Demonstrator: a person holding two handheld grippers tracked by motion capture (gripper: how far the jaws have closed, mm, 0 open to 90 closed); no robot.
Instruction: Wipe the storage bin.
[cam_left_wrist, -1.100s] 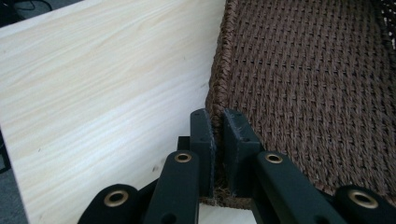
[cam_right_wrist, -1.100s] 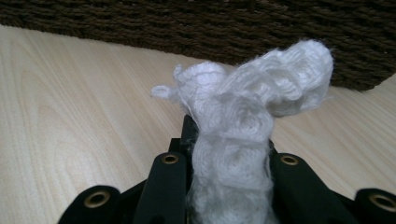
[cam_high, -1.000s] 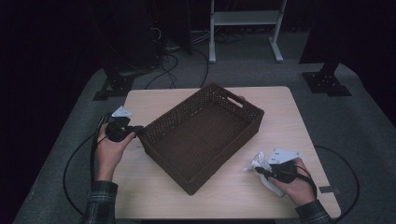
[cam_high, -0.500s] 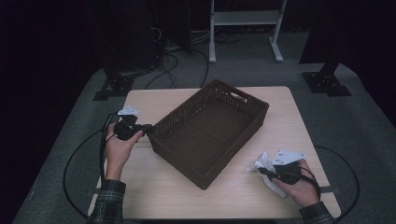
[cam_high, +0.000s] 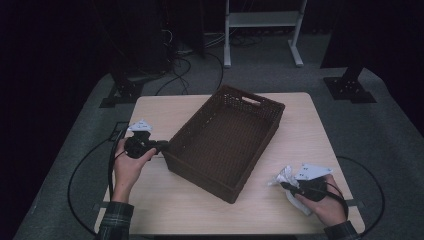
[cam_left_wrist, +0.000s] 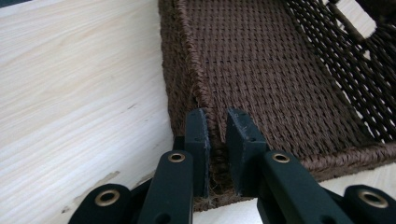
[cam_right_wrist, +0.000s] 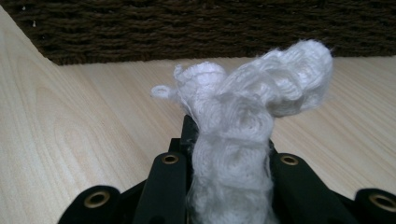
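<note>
A dark brown woven basket (cam_high: 200, 172) stands askew in the middle of the light wooden table (cam_high: 165, 107). At its near-left corner my left gripper (cam_high: 162, 146) straddles the rim, one jaw outside the wall and one inside. In the left gripper view the jaws (cam_left_wrist: 217, 121) hold the braided rim (cam_left_wrist: 211, 122) between them and have just been opening a little. The basket's bottom (cam_left_wrist: 280, 70) is bare. Near the table's front right, my right gripper (cam_high: 284, 184) is shut on a crumpled white cloth (cam_high: 286, 175). The cloth (cam_right_wrist: 243, 107) bulges up past the jaws (cam_right_wrist: 229, 135) and hides their tips.
A white metal frame (cam_high: 260, 20) and black stand feet (cam_high: 350, 90) stand on the grey floor beyond the table. Cables (cam_high: 90, 155) loop over the floor at the left. Bare tabletop (cam_right_wrist: 70, 121) lies between the cloth and the basket's near wall (cam_right_wrist: 187, 28).
My left hand has moved right with the basket's corner in its jaws, and the basket has swung and shifted right. The right hand and its cloth have stayed put.
</note>
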